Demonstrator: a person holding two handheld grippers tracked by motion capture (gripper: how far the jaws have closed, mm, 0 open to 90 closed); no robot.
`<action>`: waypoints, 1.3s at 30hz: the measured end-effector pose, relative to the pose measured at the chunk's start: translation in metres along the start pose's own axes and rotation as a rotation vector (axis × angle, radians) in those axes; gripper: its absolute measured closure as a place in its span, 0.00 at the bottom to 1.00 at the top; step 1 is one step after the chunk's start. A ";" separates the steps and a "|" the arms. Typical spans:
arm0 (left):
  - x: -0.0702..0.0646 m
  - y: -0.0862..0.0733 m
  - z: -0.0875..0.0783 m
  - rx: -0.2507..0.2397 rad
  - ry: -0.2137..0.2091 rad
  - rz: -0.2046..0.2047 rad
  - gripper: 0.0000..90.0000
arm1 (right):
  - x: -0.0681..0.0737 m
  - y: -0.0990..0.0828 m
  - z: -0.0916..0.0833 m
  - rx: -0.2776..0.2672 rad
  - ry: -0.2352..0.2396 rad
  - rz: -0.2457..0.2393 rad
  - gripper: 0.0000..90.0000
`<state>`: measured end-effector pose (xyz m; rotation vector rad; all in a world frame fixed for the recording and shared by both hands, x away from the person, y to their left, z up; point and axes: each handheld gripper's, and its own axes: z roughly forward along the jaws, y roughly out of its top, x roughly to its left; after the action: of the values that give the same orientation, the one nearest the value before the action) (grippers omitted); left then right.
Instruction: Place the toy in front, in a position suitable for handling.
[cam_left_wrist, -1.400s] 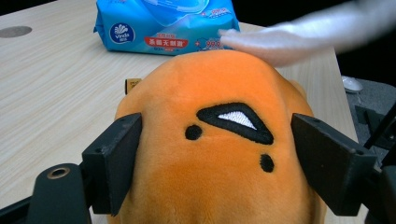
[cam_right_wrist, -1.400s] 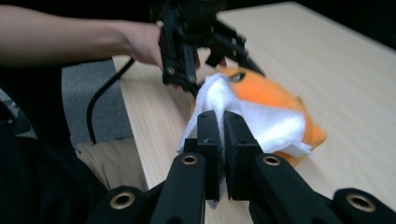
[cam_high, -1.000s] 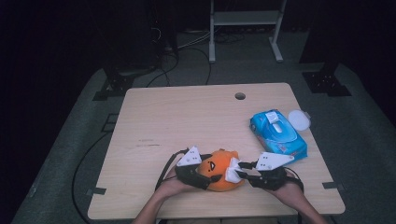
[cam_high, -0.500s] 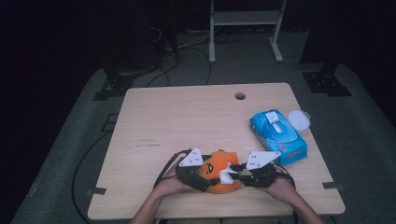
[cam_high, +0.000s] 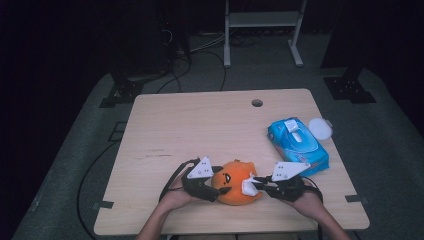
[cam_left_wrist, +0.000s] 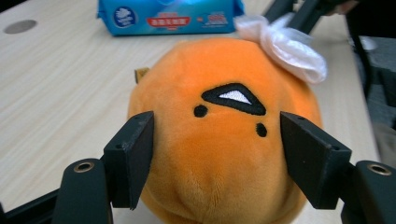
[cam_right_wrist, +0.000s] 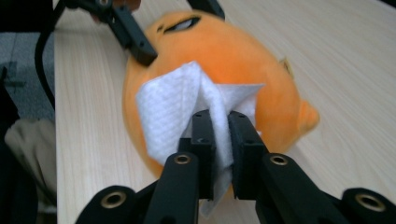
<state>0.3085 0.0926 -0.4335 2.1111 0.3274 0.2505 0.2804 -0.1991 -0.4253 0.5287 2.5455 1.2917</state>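
An orange plush toy (cam_high: 235, 182) with a stitched face lies near the table's front edge. My left gripper (cam_high: 218, 187) reaches in from its left. In the left gripper view its jaws have just been closing on the plush toy (cam_left_wrist: 219, 140), and the pads (cam_left_wrist: 133, 154) press on both sides. My right gripper (cam_high: 252, 184) comes from the right, shut on a white wipe (cam_right_wrist: 168, 107). The wipe is held against the plush toy (cam_right_wrist: 243, 60) and shows at its top in the left gripper view (cam_left_wrist: 285, 44).
A blue pack of wipes (cam_high: 297, 142) lies at the table's right edge with a round white lid (cam_high: 320, 128) beside it. The wooden table (cam_high: 200, 125) has a cable hole (cam_high: 257, 102) at the back. Cables trail from both grippers.
Both hands have stayed almost in place at the plush toy. The pack and the lid have not moved.
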 end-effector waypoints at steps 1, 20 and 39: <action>0.001 0.000 0.001 -0.009 0.008 -0.007 0.32 | -0.001 -0.002 -0.001 0.008 -0.003 -0.007 0.90; 0.005 0.001 0.004 -0.006 0.004 -0.067 0.39 | 0.022 0.018 0.009 -0.025 -0.009 -0.058 0.91; 0.014 -0.002 0.008 -0.038 0.029 -0.147 0.34 | 0.011 -0.001 -0.001 0.030 -0.082 -0.042 0.91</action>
<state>0.3241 0.0920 -0.4385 2.0370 0.4889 0.1994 0.2705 -0.1955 -0.4261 0.5210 2.4990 1.1941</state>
